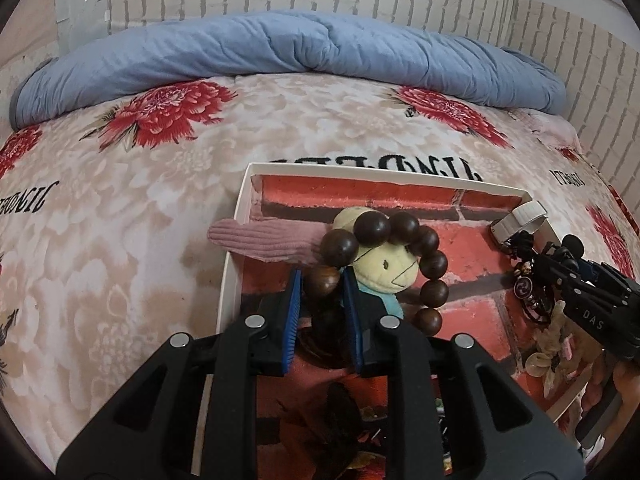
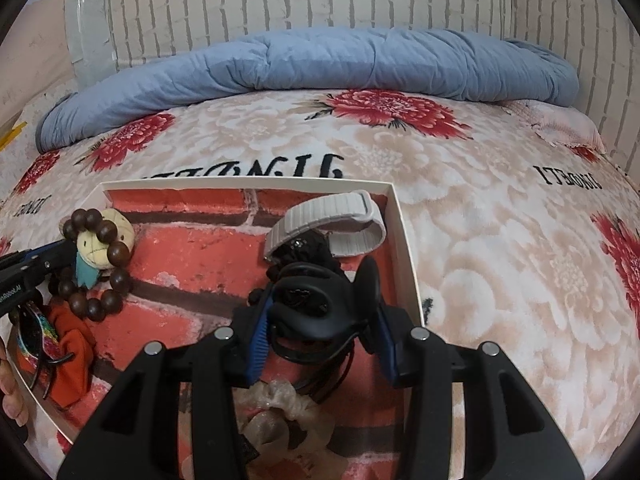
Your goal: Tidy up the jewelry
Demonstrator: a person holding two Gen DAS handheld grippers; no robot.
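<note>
Left hand-held gripper pinches the wooden bead bracelet narrowly; right hand-held gripper clamps a black hair claw, half-open. Beads could slip, snagging the doll.

Dark brown bead bracelet, red brick-patterned box, blue quilt

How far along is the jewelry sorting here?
Already in the white box: a white link watch band, an orange scrunchie and a cream scrunchie. In hand: the left gripper grips a brown wooden bead bracelet; the right gripper clamps a black hair claw. Both still need releasing.
</note>
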